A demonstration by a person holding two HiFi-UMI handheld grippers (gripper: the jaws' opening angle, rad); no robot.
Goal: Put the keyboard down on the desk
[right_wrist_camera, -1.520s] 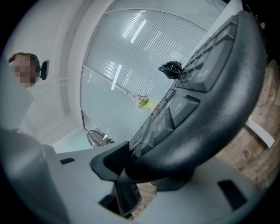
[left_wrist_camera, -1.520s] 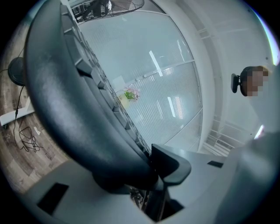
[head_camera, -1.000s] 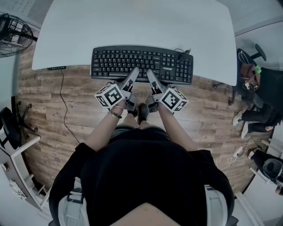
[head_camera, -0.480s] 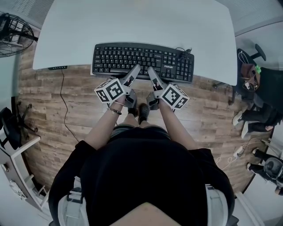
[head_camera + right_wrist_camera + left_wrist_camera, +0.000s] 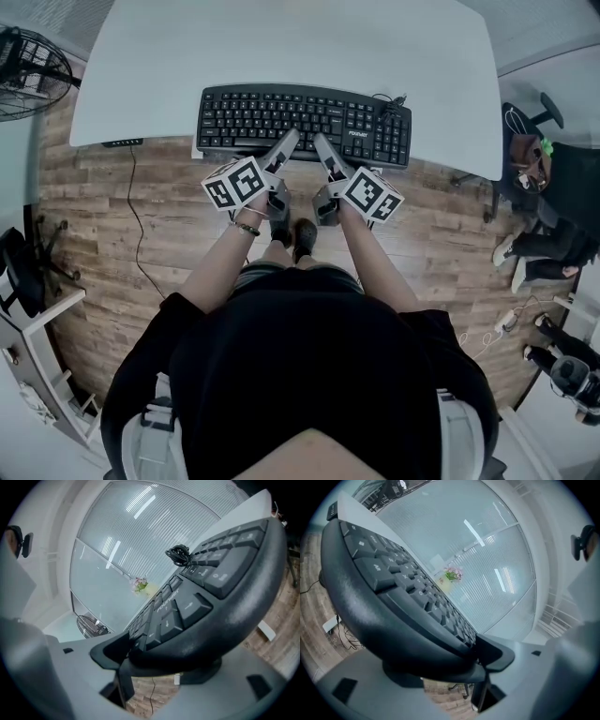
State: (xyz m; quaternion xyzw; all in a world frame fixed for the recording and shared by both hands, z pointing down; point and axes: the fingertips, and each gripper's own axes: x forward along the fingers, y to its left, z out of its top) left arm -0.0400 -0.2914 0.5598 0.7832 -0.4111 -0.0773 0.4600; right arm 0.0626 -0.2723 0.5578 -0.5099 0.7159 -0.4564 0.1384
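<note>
keyboard: black keyboard [image 5: 303,124] lying flat on the white table [image 5: 281,47], front edge poking a bit over the near side, cable [image 5: 390,103] bunched at its right rear corner
since a sec ago: it's slid further onto the table, away from the person
left gripper [image 5: 286,147]: at the front edge, fingers [image 5: 493,652] opening up, edge sitting between them
right gripper [image 5: 323,150]: same deal just beside it, fingers [image 5: 108,652] spreading with the edge in the gap
underneath: wood floor [image 5: 141,234]
</note>
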